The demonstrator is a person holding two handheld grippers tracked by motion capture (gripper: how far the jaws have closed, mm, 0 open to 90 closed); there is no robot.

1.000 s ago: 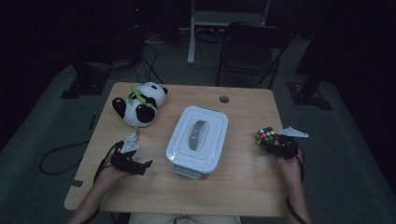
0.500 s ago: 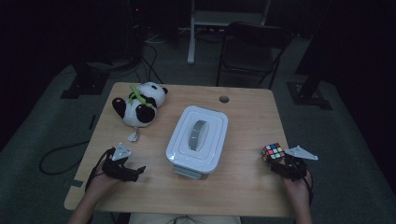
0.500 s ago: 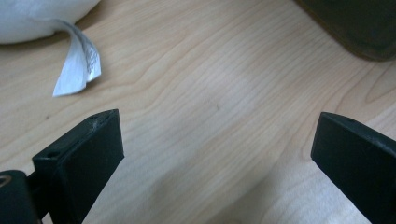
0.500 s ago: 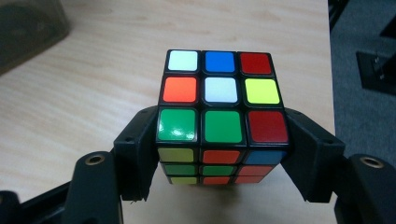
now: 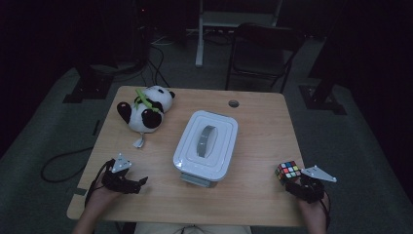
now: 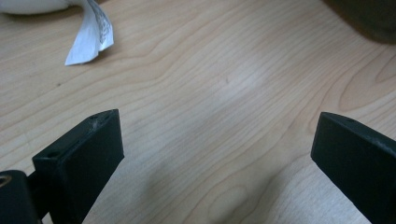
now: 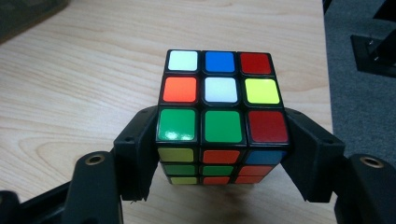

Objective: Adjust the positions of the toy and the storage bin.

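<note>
Lidded white container (image 5: 206, 145) mid-table; right gripper (image 7: 223, 140) clamping puzzle cube (image 7: 220, 107), left gripper (image 6: 215, 149) wide, empty.

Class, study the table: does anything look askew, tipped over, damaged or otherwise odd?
Little stands out. The panda toy lies on its side near the table's far left corner, its tag trailing. The white lidded box sits slightly skewed to the table's edges. The cube in the right claw is scrambled.
</note>
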